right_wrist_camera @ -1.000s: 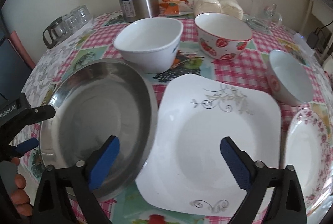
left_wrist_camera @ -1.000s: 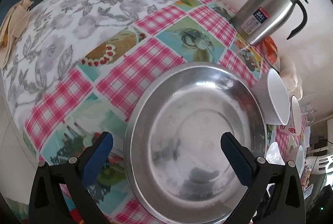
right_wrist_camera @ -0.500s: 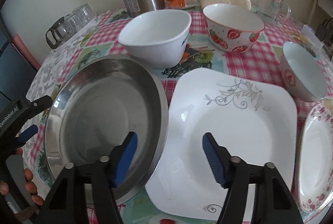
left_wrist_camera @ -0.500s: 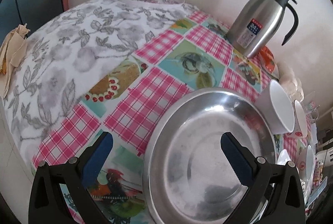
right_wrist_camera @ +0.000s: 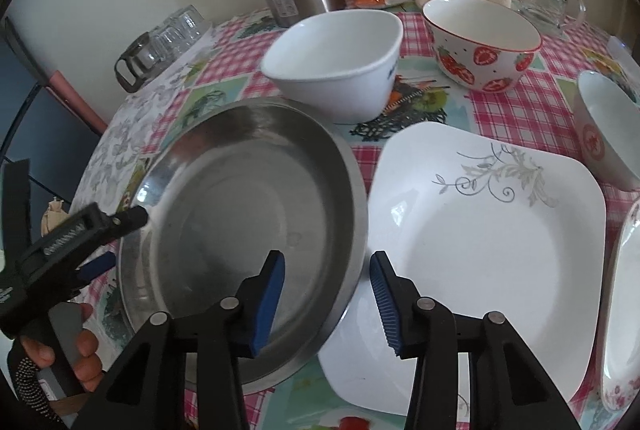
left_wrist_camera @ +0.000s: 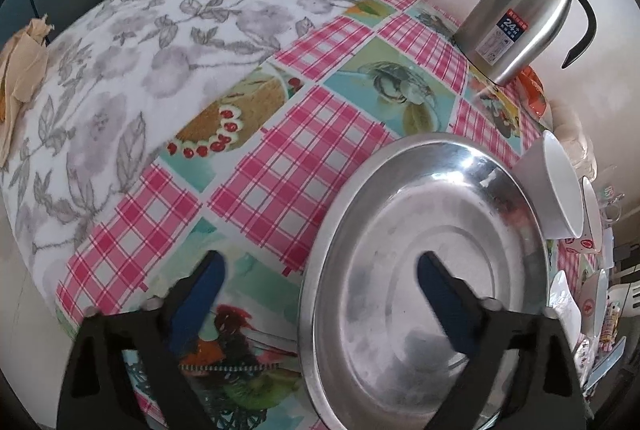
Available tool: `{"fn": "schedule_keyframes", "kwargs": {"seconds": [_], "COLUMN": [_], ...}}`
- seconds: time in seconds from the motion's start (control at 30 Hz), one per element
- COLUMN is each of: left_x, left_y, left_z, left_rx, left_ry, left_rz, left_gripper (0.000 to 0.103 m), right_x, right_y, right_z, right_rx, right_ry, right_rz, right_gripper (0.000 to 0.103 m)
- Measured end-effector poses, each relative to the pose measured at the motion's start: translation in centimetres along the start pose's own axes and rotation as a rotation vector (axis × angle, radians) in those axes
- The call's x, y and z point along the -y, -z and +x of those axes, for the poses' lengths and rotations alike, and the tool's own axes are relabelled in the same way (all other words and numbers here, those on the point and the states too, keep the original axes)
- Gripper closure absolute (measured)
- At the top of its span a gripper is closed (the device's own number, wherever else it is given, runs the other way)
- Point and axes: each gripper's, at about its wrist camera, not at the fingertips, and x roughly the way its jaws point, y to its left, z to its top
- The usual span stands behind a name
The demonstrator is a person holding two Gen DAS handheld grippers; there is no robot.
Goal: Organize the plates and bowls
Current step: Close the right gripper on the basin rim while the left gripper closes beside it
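**Gripper and hand pose, both wrists**

Left gripper (left_wrist_camera: 320, 282): jaws spread wide, blue pads well apart. Black finger arms rise from the lower edge of the left wrist view and angle inward. Seen from the right wrist view, the same left gripper (right_wrist_camera: 116, 242) enters from the left edge, pointing right, nothing between its jaws. The person's left hand (right_wrist_camera: 64, 346) wraps its grip; bare fingers (right_wrist_camera: 86, 358) curl around the grey handle.

Right gripper (right_wrist_camera: 328, 270): jaws partly closed, a moderate gap between the ribbed blue pads. Nothing is clamped between them. Right hand not visible.
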Motion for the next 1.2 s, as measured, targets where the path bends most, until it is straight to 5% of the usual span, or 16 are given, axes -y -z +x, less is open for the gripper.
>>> {"fn": "schedule_keyframes", "kwargs": {"seconds": [0.23, 0.3, 0.37, 0.53, 0.9, 1.2], "left_x": [-0.3, -0.5, -0.8, -2.3, -4.7, -3.9], "left_y": [0.3, 0.3, 0.2, 0.3, 0.0, -0.7], "left_z": [0.3, 0.1, 0.0, -0.4, -0.7, -0.3], "left_rx": [-0.025, -0.024, -0.026, -0.024, 0.000, -0.006], "left_ry": [-0.004, -0.002, 0.016, 0.038, 0.082, 0.049], "left_rz": [-0.006, -0.011, -0.012, -0.053, -0.093, -0.052], "left_gripper": [0.034, 0.043, 0.064, 0.084, 0.085, 0.085], "right_x": [0.0, 0.1, 0.2, -0.1, -1.5, -1.8], "right_y": [-0.1, -0.1, -0.2, -0.2, -0.2, -0.2], "right_z": [-0.2, -0.3, -0.4, -0.8, 1.1, 2.7], "right_rx": [0.008, 0.010, 0.015, 0.028, -0.017, -0.050], "right_ry": [-0.017, -0.024, -0.030, -0.069, -0.077, -0.039], "right_rz": [0.004, 0.009, 0.019, 0.020, -0.042, -0.055], "right_gripper": [0.056, 0.056, 0.056, 0.057, 0.064, 0.084]}}
